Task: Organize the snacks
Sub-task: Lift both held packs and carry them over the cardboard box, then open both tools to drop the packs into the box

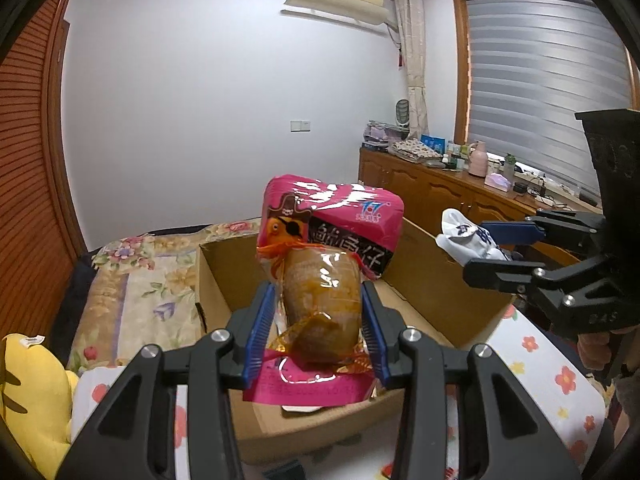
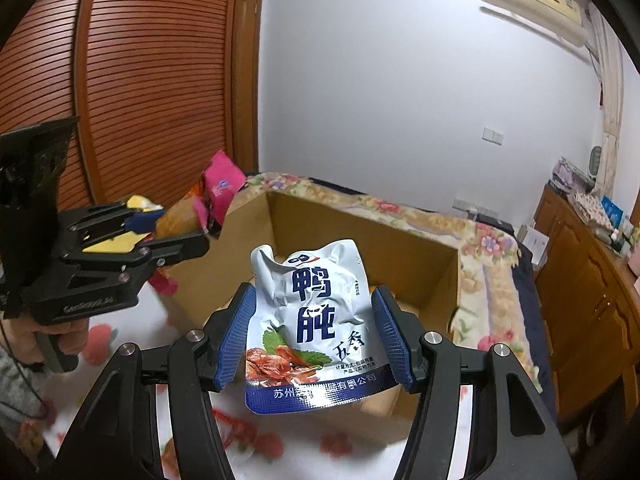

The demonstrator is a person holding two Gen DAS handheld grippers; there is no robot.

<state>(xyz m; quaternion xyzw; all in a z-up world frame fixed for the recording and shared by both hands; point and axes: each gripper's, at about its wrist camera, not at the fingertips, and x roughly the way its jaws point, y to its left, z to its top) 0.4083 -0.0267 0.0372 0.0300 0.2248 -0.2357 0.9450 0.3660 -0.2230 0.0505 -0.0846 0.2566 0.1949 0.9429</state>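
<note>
cardboard box (image 1: 224,280): open, mid-frame on floral bedding (image 1: 132,280) | left gripper (image 1: 318,320): lower centre, jaws clamped on pink fish snack pack (image 1: 332,224), held over the box | right gripper (image 2: 314,340): lower centre, jaws gripping white-blue duck snack pouch (image 2: 312,300) above the box

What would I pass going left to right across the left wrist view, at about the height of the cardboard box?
Yellow plush toy → floral quilt on the bed → pink snack packet with a clear window, clamped in the left gripper over the open brown cardboard box → white snack pouch in the right gripper.
</note>
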